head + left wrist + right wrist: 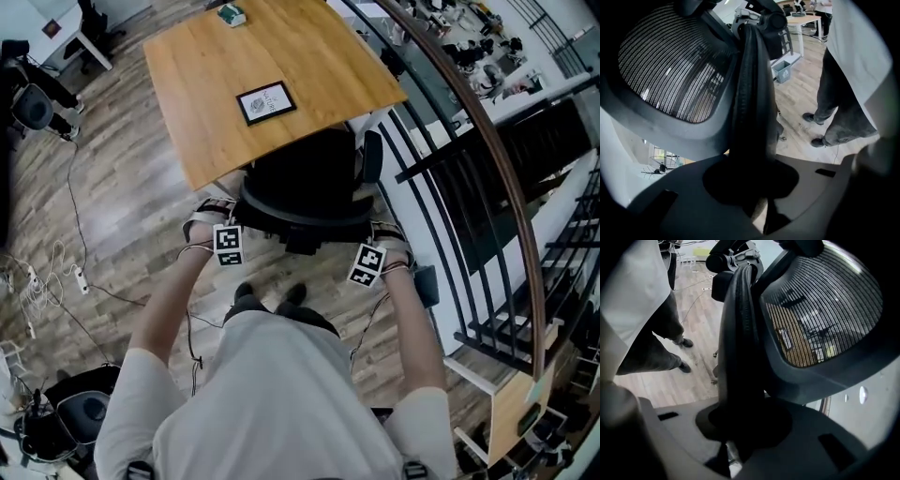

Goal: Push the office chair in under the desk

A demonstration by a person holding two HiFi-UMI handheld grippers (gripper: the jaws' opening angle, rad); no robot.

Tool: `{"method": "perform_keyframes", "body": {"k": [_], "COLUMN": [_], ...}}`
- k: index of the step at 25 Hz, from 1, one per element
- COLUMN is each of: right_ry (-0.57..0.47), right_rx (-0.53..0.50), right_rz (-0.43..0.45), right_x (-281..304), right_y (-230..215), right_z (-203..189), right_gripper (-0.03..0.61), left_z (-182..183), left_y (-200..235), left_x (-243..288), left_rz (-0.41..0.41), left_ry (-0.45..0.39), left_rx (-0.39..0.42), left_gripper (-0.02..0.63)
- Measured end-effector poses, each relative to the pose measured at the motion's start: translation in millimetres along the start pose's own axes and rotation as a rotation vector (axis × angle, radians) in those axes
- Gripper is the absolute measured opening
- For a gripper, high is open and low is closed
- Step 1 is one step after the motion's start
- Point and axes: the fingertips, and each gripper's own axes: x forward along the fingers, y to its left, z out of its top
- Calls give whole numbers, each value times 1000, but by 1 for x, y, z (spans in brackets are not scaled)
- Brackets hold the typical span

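Note:
A black office chair (309, 187) stands with its seat partly under the wooden desk (216, 66), its backrest towards me. My left gripper (214, 225) is at the backrest's left edge and my right gripper (386, 248) at its right edge. In the left gripper view the jaws of the left gripper (750, 174) are shut on the black padded rim (752, 93) beside the mesh back (675, 65). In the right gripper view the right gripper (743, 420) clamps the opposite rim (738, 329) next to the mesh (825, 310).
A framed card (266, 102) and a small green box (232, 14) lie on the desk. A dark metal railing (469, 150) runs close along the right. Cables and a power strip (80, 278) trail over the wood floor at left. My feet (270, 293) stand just behind the chair.

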Motion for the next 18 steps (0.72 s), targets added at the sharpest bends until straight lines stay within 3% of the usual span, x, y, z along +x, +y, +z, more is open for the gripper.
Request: {"method": "perform_keyframes", "body": {"k": [18], "right_ry": [-93], "right_rx": [-162], "right_rz": [-11], "right_x": [67], "right_y": [-111], "right_z": [11], "right_gripper": [80], "left_z": [-17], "left_y": [54], "left_x": [34], "left_rz": [25], "left_ry": [95], "left_rx": [-170], "left_gripper": [66]}}
